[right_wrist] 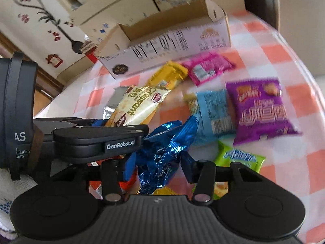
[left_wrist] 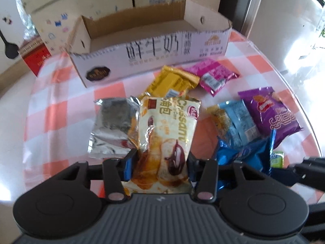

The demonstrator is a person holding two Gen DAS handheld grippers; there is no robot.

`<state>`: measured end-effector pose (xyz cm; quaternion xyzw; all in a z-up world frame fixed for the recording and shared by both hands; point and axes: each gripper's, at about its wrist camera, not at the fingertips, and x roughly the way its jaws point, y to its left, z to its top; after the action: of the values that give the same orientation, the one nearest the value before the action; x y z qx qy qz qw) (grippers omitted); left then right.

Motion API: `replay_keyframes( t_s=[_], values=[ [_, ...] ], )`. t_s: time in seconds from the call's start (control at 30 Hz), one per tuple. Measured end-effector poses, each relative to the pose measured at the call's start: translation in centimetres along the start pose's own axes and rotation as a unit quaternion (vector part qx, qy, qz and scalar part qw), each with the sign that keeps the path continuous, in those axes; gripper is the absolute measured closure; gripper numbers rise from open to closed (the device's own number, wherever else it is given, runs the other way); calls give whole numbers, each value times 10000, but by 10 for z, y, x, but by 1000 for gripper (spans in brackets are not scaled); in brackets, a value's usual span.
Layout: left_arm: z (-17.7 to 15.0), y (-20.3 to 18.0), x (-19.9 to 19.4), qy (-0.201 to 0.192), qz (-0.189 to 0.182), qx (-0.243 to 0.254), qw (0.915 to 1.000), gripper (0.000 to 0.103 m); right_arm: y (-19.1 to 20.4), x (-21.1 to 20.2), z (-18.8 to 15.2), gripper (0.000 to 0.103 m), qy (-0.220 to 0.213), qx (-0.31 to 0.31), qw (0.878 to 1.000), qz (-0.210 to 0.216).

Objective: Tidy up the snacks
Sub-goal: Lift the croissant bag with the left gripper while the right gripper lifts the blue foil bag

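My left gripper is shut on a cream croissant packet and holds it above the checked tablecloth; the packet also shows in the right wrist view. My right gripper is shut on a crumpled blue foil packet, just right of the left gripper's body. An open white cardboard box stands at the back, its inside bare as far as I can see. Loose on the cloth lie a silver packet, a yellow packet, a pink packet, a light blue packet and a purple packet.
A green packet lies at the near right. A red box stands left of the white box, with large patterned cartons behind. The round table's edge curves close on the right.
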<state>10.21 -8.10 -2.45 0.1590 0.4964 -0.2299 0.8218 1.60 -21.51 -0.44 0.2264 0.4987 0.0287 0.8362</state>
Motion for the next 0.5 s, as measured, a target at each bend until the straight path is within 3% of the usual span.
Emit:
replay_keyframes(
  t_s=[0.5],
  values=[
    [3,17,-48,-870,751,-135,9933,55,33,-34,2,49,-654,-1463,9851,-624]
  ],
)
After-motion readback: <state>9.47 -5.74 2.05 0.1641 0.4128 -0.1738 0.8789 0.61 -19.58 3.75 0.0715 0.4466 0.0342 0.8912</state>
